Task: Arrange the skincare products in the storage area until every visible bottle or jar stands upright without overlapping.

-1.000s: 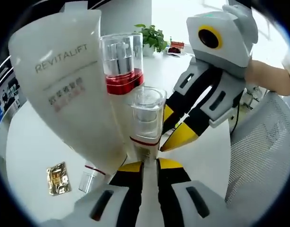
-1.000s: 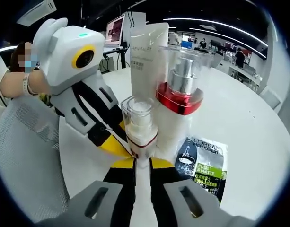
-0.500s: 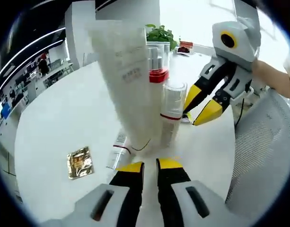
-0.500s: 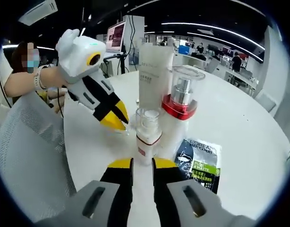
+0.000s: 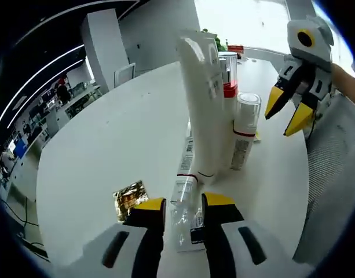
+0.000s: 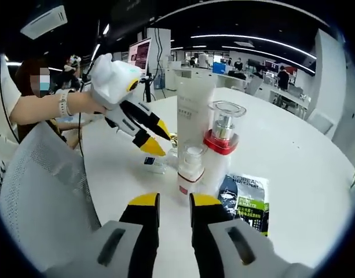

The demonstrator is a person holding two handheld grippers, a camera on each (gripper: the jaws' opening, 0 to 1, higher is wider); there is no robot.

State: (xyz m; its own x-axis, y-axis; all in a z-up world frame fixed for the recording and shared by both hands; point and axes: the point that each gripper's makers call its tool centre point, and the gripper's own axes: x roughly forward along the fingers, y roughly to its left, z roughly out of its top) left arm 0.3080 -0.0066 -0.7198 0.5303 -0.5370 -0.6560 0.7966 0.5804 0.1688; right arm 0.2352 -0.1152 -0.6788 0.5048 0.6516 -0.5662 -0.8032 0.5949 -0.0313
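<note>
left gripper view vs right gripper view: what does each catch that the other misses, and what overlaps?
Left gripper view: a gold sachet lying flat on the table, and a clear bottle lying on its side between the left claw's open jaws.

Right gripper view: a dark L'Oreal sachet lying flat beside the standing products, and a person's hand holding the left claw.

Both: the upright tube, the red-collared pump bottle, the small capped bottle, all standing close together.
</note>
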